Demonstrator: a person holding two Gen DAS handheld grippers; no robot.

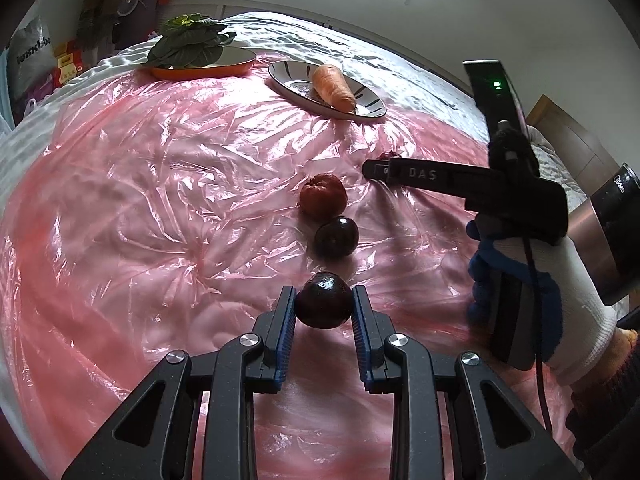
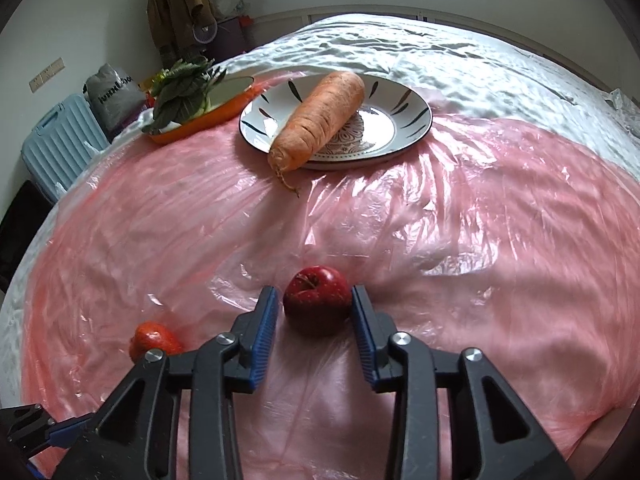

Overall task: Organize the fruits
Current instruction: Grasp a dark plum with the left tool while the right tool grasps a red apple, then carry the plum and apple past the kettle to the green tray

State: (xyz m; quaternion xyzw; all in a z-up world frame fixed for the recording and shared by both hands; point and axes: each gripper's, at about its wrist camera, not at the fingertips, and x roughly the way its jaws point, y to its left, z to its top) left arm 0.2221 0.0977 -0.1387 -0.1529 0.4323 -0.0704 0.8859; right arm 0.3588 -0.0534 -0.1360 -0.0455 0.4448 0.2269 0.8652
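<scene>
In the left wrist view my left gripper (image 1: 323,307) has its blue pads touching both sides of a dark purple plum (image 1: 323,299) resting on the pink plastic sheet (image 1: 160,200). Beyond it lie a second dark plum (image 1: 336,237) and a wrinkled red fruit (image 1: 322,199) in a line. In the right wrist view my right gripper (image 2: 314,307) is open around a red apple (image 2: 317,300); the right pad touches it, the left pad stands a little apart. The wrinkled red fruit also shows at lower left (image 2: 154,341). The right gripper seen from the side (image 1: 440,178) hides most of the apple.
A striped white plate (image 2: 412,120) holds a large carrot (image 2: 320,114) at the back. An orange dish (image 2: 208,118) with leafy greens (image 2: 180,88) sits to its left. White bedding surrounds the sheet. A blue suitcase (image 2: 60,148) stands at far left.
</scene>
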